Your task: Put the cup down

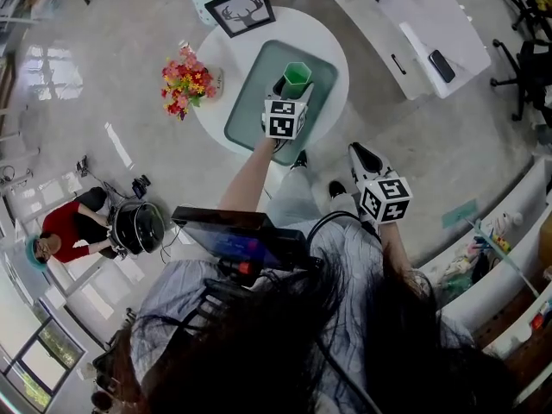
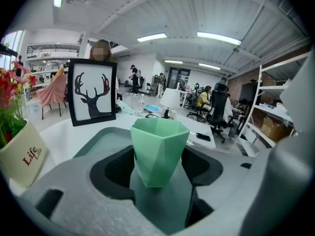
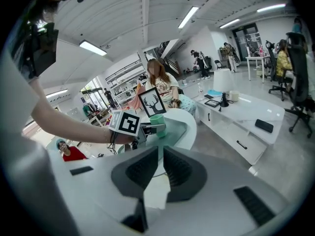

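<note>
left gripper view: green cup (image 2: pixel 158 149), "life" flower pot (image 2: pixel 22 154)

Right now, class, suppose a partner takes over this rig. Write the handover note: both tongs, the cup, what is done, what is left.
Left tongs: shut on the cup, which is upright over the tray on the round table.
Right tongs: shut and empty, held off to the side of the table.
Done: the cup is at the tray.
Left: I cannot tell whether the cup's base rests on the tray yet. Lower it if needed, open the left tongs, then draw back without tipping it.
</note>
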`<state>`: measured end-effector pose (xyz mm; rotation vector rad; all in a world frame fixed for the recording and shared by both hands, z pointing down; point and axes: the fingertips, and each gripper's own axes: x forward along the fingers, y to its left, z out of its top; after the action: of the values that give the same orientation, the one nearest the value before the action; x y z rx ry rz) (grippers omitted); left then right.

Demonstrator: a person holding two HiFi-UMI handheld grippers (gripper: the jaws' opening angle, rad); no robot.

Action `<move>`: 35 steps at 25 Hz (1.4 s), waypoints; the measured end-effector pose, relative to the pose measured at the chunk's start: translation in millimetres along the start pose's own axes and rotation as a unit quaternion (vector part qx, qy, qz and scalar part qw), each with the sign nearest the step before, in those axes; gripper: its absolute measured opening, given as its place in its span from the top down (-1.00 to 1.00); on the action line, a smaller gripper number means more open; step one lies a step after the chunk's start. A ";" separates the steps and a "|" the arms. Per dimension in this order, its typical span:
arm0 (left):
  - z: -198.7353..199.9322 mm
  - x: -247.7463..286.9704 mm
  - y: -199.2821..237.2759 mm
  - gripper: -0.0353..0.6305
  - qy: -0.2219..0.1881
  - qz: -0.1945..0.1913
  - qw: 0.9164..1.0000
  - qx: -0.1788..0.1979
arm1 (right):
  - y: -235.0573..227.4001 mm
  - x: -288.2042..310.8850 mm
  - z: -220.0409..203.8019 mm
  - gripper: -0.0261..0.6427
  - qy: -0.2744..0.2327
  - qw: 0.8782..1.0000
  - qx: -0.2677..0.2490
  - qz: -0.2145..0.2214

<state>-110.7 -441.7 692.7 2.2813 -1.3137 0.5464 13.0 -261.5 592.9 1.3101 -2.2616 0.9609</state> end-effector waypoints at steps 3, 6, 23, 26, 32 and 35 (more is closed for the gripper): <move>-0.4 6.6 -0.4 -0.05 0.002 0.004 1.000 0.012 | -4.8 -3.1 -4.4 0.77 0.003 1.000 0.005 -0.005; -3.4 12.7 -4.9 -0.05 0.008 0.001 1.000 0.028 | -8.7 -6.2 -7.7 0.77 0.005 1.000 0.009 -0.008; -37.0 3.1 -7.9 -0.05 0.077 -0.017 0.995 0.062 | -13.1 -5.6 -0.4 0.77 0.002 1.000 0.010 0.003; -41.0 -12.3 -5.9 -0.05 0.077 -0.008 0.995 0.059 | -11.1 -8.2 -1.2 0.77 -0.001 1.000 0.007 0.008; -35.0 -46.7 -10.5 -0.05 0.054 0.002 0.997 0.058 | -4.6 -12.0 4.9 0.77 -0.012 1.000 -0.006 0.024; -27.1 -62.2 -24.1 -0.05 0.037 -0.005 0.997 0.072 | -3.3 -11.4 8.2 0.77 -0.015 0.999 -0.013 0.035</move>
<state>-121.8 -372.3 676.9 2.3569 -1.2626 0.7365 21.9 -261.4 581.6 1.2521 -2.3486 0.9382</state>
